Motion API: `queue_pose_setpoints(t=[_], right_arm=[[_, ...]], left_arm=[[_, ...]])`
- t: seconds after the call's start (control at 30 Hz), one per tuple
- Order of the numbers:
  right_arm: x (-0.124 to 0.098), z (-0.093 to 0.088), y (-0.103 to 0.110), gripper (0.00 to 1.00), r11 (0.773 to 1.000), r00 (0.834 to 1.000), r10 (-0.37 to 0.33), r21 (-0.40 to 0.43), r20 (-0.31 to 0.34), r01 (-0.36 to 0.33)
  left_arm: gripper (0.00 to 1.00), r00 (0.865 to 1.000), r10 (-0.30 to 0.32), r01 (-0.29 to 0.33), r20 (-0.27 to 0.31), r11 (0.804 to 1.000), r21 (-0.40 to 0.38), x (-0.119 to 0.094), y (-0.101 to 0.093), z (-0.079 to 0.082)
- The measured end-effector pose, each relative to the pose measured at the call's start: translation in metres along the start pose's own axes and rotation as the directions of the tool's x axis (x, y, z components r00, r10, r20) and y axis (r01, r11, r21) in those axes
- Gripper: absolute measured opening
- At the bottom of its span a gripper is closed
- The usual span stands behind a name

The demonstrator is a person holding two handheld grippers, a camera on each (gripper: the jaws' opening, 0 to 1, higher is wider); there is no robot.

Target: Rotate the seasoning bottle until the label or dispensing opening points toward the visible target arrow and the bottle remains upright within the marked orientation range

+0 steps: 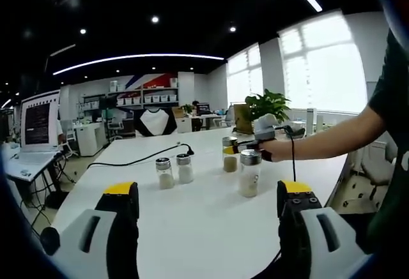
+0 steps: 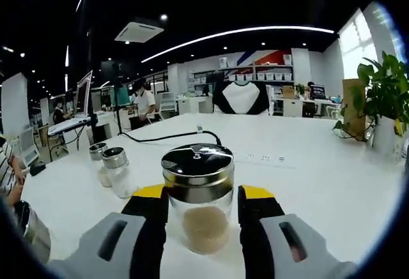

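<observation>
A glass seasoning bottle (image 2: pixel 197 170) with a steel lid and brown grains stands upright on the white table (image 2: pixel 307 177). My right gripper (image 2: pixel 203 197) is shut on it, one yellow-tipped jaw against each side. In the left gripper view the same bottle (image 1: pixel 230 155) stands mid-table, with the right gripper (image 1: pixel 254 142) reaching it from the right in a person's hand (image 1: pixel 281 147). My left gripper (image 1: pixel 208 218) hovers low over the table's near part, open, nothing between its jaws.
A taller bottle of white grains (image 1: pixel 249 173) stands just in front of the held one. Two small shakers (image 1: pixel 174 171) stand to its left, the same shakers (image 2: pixel 110 167) being left of my right gripper. A black cable (image 1: pixel 140 159) crosses the far table. A potted plant (image 2: pixel 382 94) stands at the right.
</observation>
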State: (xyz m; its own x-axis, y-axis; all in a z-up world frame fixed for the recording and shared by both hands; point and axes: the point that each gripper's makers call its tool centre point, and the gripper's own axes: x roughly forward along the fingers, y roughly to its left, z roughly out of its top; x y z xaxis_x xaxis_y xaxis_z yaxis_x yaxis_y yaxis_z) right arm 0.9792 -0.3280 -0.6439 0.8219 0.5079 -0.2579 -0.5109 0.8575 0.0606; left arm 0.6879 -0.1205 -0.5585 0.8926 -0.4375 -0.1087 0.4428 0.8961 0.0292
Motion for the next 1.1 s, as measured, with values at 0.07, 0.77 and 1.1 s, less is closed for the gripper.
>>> queue_pose_setpoints(t=[0.07, 0.77, 1.1], right_arm=[[0.0025, -0.0017, 0.0029, 0.39, 1.000, 1.000, 0.009, -0.023, -0.010, -0.009], [0.0003, -0.0019, 0.0007, 0.38, 0.999, 1.000, 0.004, -0.051, -0.025, -0.005], [-0.0061, -0.0032, 0.0051, 0.37, 0.997, 0.999, 0.016, -0.074, -0.036, -0.019]], left_arm=[[0.94, 1.000, 0.002, -0.002, -0.003, 1.000, 0.000, -0.0003, 0.0007, -0.0008], [0.94, 1.000, 0.024, -0.024, 0.001, 1.000, -0.009, -0.0051, 0.0066, -0.0042], [0.93, 1.000, 0.031, -0.031, -0.004, 0.999, -0.013, -0.0073, 0.0078, -0.0061]])
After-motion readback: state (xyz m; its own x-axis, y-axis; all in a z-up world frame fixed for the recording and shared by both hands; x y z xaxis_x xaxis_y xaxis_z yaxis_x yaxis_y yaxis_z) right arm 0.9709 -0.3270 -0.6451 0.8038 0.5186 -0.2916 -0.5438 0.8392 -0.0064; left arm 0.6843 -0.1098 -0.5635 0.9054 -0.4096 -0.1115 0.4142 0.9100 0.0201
